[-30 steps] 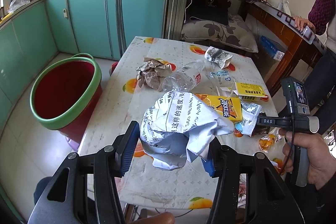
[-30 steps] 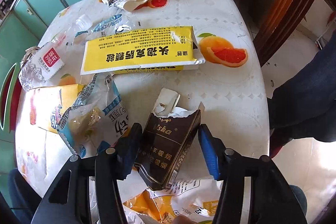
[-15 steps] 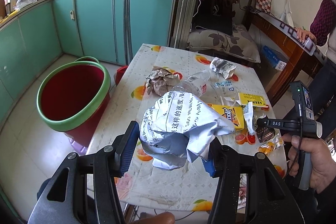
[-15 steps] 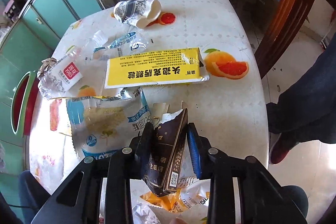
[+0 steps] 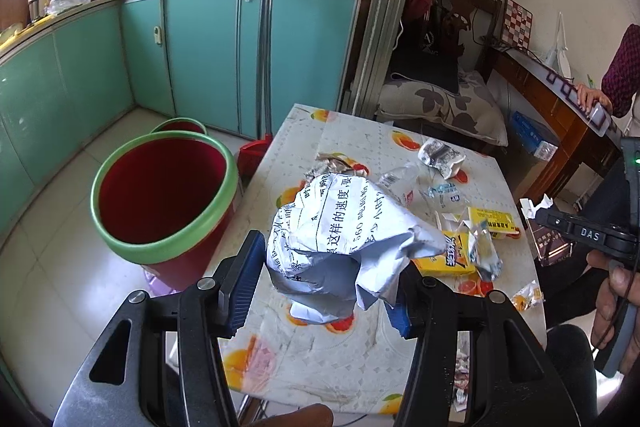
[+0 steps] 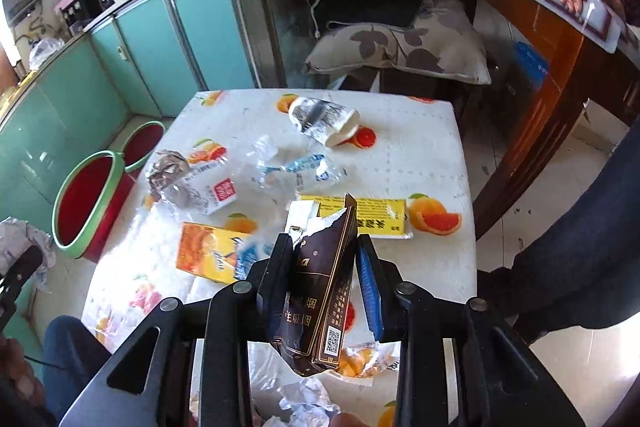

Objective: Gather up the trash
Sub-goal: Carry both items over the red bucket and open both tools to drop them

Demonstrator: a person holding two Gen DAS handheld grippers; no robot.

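Both grippers are now lifted higher above the bench (image 5: 276,359) than a moment ago. The left gripper (image 5: 322,289) holds the crumpled printed wrapper (image 5: 340,235), and the red bin (image 5: 160,199) stands on the floor beside the left edge of the bench, now fuller in view. The right gripper (image 6: 324,285) is closed on the dark cigarette pack (image 6: 320,291), which a second ago was near the bench surface. I judge that both pieces are ready to go to the bin; other trash remains on the bench.
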